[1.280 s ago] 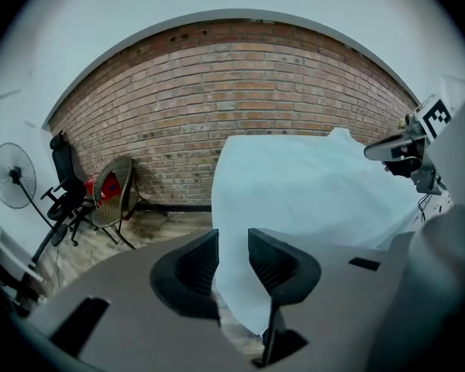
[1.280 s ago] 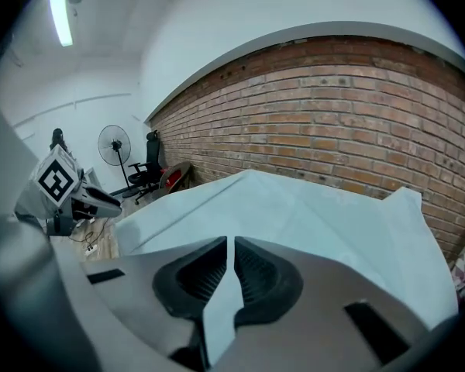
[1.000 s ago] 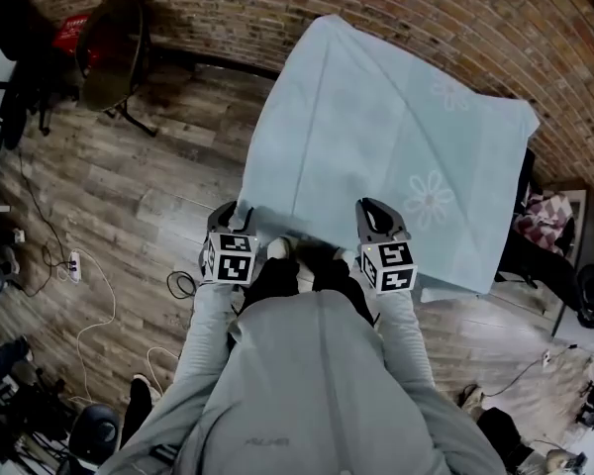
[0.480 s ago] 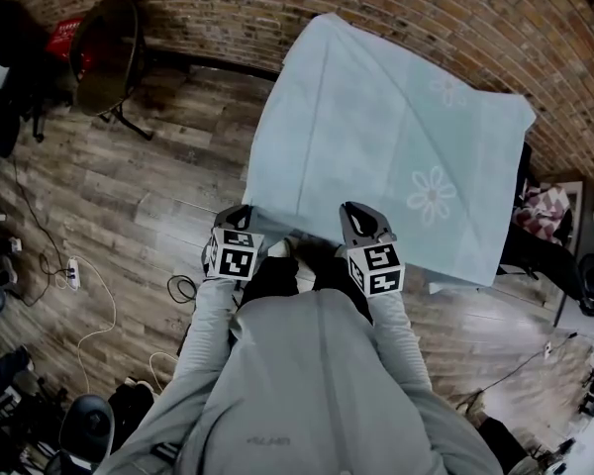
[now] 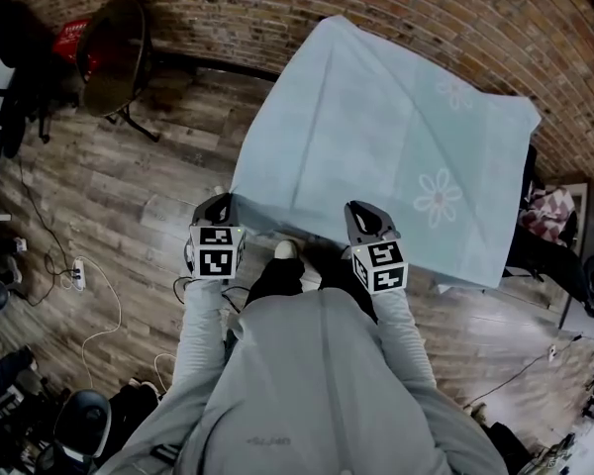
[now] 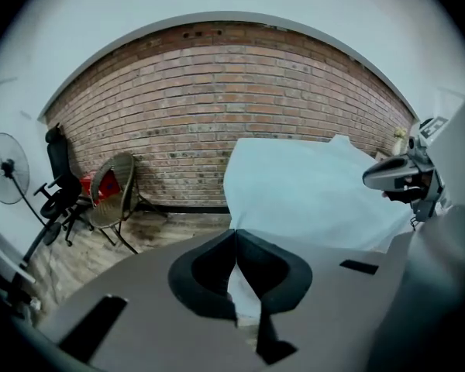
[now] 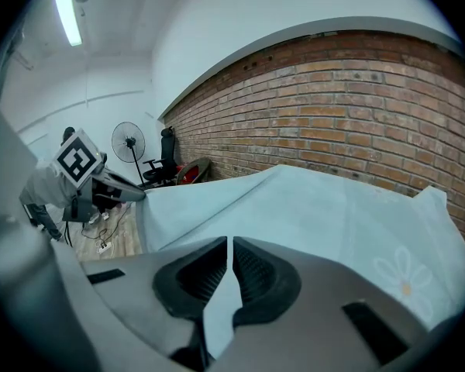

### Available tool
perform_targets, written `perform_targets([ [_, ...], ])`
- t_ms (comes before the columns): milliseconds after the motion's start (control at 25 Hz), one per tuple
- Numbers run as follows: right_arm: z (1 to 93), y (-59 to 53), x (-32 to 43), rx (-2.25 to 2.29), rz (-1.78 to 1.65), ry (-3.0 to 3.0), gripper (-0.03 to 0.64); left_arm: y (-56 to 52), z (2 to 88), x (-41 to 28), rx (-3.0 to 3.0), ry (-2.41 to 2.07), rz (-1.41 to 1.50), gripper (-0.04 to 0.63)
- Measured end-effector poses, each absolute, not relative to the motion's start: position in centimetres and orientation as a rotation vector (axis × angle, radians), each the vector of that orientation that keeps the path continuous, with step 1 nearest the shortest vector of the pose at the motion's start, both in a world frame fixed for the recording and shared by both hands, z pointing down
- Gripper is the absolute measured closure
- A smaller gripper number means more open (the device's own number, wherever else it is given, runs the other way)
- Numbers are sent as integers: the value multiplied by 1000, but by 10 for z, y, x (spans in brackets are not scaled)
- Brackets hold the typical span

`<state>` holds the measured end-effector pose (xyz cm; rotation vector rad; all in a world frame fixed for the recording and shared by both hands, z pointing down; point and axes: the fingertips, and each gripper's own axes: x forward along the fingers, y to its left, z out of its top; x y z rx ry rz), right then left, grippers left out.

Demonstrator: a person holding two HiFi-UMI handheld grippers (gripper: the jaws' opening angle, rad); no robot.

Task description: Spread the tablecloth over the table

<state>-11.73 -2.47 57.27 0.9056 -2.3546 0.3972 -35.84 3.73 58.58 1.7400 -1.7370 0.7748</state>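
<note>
Left claw: clenched on the near left corner of the tablecloth. Its jaws have just been closing, and in my left gripper view a strip of the pale cloth runs between the pads, which meet at the tips.
Right claw: clenched on the cloth's near edge, further right. In my right gripper view the jaws stand nearly together with the fabric pinched between them.
Tablecloth: light blue-green, laid out ahead of me from the two claws towards the brick wall. The far corners reach close to the wall and creases run across the cloth.
Print: one white daisy near the right side and a fainter one further back.
Surface: hidden under the cloth, so I cannot make out its edges.
Claws relative to each other: level along the near hem and apart, with my grey sleeves behind them. From the right gripper view I see the left claw's marker cube at the cloth's corner.
Floor: wood planks with a white cable trailing at the left.
Beyond: a wicker chair by the wall and a standing fan further left.
</note>
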Motion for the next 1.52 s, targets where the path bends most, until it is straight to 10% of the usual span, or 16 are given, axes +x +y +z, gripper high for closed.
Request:
perform_targets([
  [600,577,-20,-113,961,428,-2316,589,5,587,-482,1545,-1918,817,568],
  [960,582,-20,-100,1002,464,-2291,589,11,625,-477,1454,-1901,883,554],
  [1080,582,-21,-96,1009,470,-2291,589,15,628,-472,1435,-1895,857,426],
  [1520,574,-23,-70,1017,475,-2302,589,3,607,-424,1519,-1899,828,425],
])
